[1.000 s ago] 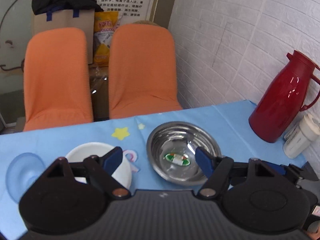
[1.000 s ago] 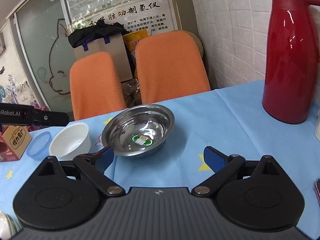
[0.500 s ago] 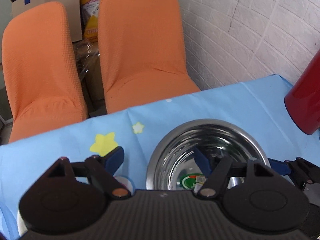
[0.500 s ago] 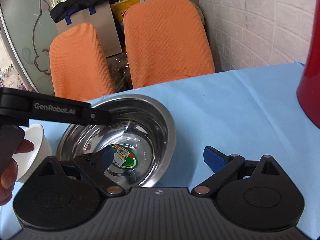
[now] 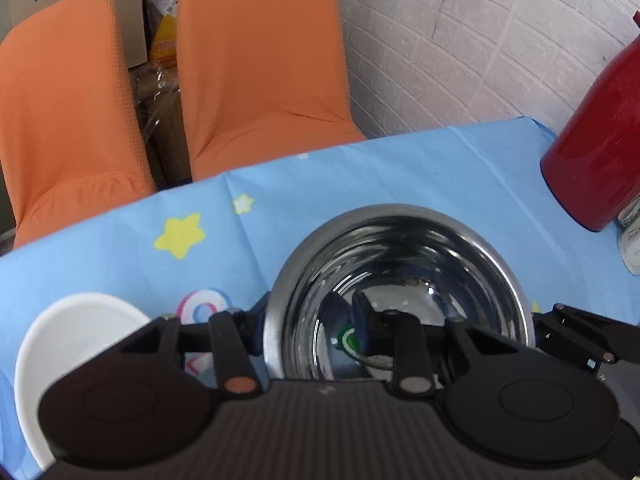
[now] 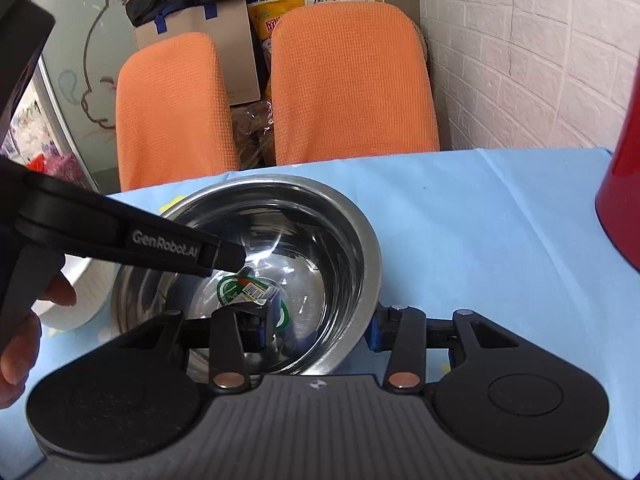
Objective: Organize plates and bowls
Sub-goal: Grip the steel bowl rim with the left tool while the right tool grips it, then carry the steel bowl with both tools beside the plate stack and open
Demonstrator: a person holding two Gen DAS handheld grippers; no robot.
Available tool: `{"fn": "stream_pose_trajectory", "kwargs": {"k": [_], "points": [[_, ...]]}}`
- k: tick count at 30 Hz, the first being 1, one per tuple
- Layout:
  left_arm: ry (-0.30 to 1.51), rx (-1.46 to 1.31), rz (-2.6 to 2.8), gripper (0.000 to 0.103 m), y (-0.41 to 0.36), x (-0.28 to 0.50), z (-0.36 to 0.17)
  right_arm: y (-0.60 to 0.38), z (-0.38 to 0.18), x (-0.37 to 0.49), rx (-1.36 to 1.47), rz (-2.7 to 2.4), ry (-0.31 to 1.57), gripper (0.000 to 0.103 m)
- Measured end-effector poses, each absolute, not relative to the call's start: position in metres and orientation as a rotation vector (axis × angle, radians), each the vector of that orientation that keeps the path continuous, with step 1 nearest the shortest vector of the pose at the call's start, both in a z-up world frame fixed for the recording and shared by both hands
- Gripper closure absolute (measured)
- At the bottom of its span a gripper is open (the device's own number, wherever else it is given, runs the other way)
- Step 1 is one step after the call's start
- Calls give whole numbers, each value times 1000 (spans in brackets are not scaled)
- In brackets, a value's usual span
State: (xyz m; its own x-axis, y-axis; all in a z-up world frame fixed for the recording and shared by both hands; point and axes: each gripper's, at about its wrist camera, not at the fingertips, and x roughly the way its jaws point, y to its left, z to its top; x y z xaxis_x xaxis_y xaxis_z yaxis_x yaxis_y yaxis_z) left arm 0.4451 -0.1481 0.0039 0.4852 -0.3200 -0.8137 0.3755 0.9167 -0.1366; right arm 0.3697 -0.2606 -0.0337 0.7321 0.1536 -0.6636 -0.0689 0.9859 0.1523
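Observation:
A steel bowl (image 5: 404,256) with a green sticker inside sits on the blue tablecloth; it also shows in the right wrist view (image 6: 320,240). My left gripper (image 5: 312,328) is closed on the bowl's left rim, one finger inside, one outside. My right gripper (image 6: 324,326) is closed on the bowl's right rim in the same way. A white bowl (image 5: 72,332) stands left of the steel bowl, beside my left gripper.
A red thermos (image 5: 600,136) stands at the right on the table, with a white container (image 5: 632,240) beside it. Two orange chairs (image 5: 256,60) stand beyond the table's far edge. A white brick wall is at the right.
Both grippers moved forward to the steel bowl and closed on its opposite rims; a second ago they were open and short of it.

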Motion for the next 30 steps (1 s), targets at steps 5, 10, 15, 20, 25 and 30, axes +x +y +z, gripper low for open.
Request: {"fn": "stream_pose_trajectory", "kwargs": {"k": [5, 10, 15, 20, 25, 30], "points": [[987, 71, -415, 74, -143, 403, 14, -252, -21, 332, 150, 136, 728, 21], [995, 51, -441, 74, -131, 350, 21, -239, -5, 284, 132, 132, 692, 11], [1005, 52, -452, 74, -118, 294, 26, -227, -5, 236, 147, 145, 701, 1], [1011, 74, -457, 73, -100, 238, 21, -211, -8, 188, 176, 162, 703, 0], [1015, 92, -447, 73, -85, 198, 12, -191, -13, 154, 158, 177, 703, 0], [1029, 100, -432, 73, -70, 179, 3, -180, -24, 134, 147, 210, 727, 0]]}}
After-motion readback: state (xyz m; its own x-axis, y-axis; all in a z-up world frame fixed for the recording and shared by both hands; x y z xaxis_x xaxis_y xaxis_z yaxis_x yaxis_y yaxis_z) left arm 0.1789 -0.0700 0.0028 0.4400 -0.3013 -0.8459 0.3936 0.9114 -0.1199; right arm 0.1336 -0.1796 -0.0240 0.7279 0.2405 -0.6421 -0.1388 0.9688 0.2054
